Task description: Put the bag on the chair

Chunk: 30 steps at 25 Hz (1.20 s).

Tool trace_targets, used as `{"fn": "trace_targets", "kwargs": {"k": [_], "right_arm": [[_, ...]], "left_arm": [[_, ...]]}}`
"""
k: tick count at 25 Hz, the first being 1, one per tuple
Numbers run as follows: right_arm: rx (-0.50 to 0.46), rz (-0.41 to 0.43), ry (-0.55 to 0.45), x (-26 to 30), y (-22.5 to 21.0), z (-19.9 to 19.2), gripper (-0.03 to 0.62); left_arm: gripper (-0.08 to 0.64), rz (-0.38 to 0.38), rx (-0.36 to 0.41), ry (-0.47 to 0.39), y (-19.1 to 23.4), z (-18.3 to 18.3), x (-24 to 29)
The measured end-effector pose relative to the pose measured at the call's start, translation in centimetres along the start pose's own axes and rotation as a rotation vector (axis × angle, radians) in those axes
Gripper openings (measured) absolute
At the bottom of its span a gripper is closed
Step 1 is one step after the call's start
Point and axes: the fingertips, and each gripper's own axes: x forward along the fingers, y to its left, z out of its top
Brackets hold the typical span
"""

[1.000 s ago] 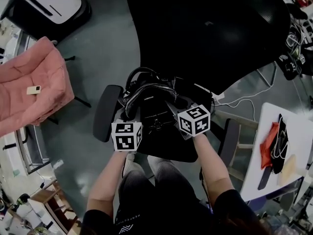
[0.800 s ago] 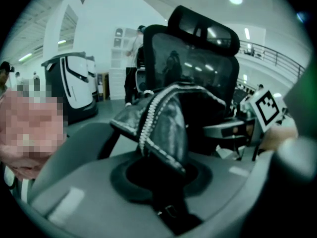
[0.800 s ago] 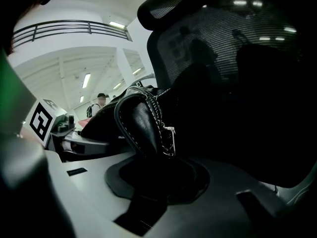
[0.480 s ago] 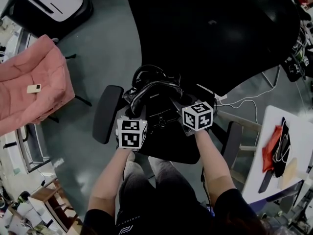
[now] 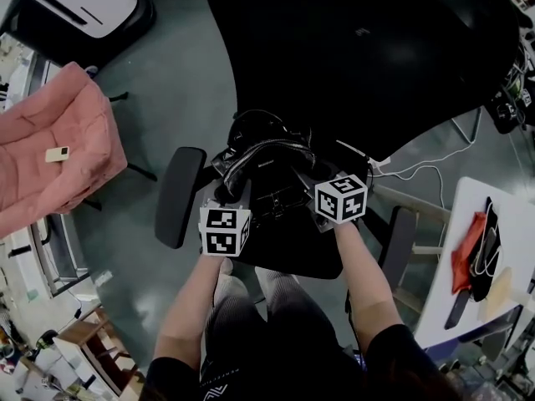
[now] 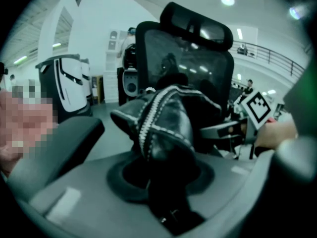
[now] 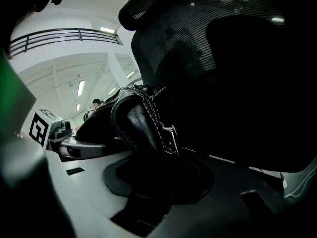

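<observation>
A black leather bag (image 5: 266, 167) with stitched handles rests on the seat (image 5: 294, 256) of a black office chair, in front of its mesh back (image 5: 359, 48). My left gripper (image 5: 231, 194) is at the bag's near left end. A stitched handle (image 6: 161, 125) lies between its jaws. My right gripper (image 5: 306, 184) is at the bag's near right end, with a buckled strap (image 7: 143, 128) between its jaws. Both pairs of jaws have just been opening and stand loose around the leather.
The chair's armrests (image 5: 177, 195) (image 5: 393, 242) flank the seat. A pink padded chair (image 5: 50, 149) stands to the left and a white machine (image 5: 84, 2) at the top left. A white table (image 5: 468, 224) with red and black items is on the right. My legs are just before the seat.
Both grippers have sunk a little toward the seat with the bag, which now sits lower. The marker cubes have shifted slightly right.
</observation>
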Motion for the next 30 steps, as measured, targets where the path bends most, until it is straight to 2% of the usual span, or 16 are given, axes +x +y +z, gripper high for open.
{"fn": "trace_targets", "kwargs": {"k": [4,9,18,30], "right_arm": [[0.017,0.010,0.002,-0.1,-0.5,-0.3,0.157],[0.049,0.007,0.018,-0.2,-1.0,-0.7,0.181],[0.022,-0.025,0.056,-1.4,-1.0,-1.1,0.219],[-0.013,-0.112,0.035,-4.4,-0.5,-0.8,0.241]], "left_arm": [[0.139,0.000,-0.001,-0.006,0.0,-0.2,0.3],[0.209,0.008,-0.012,0.002,0.3,-0.5,0.7],[0.204,-0.023,0.017,0.040,-0.4,-0.9,0.2],[0.192,-0.088,0.052,0.076,-1.5,-1.5,-1.4]]}}
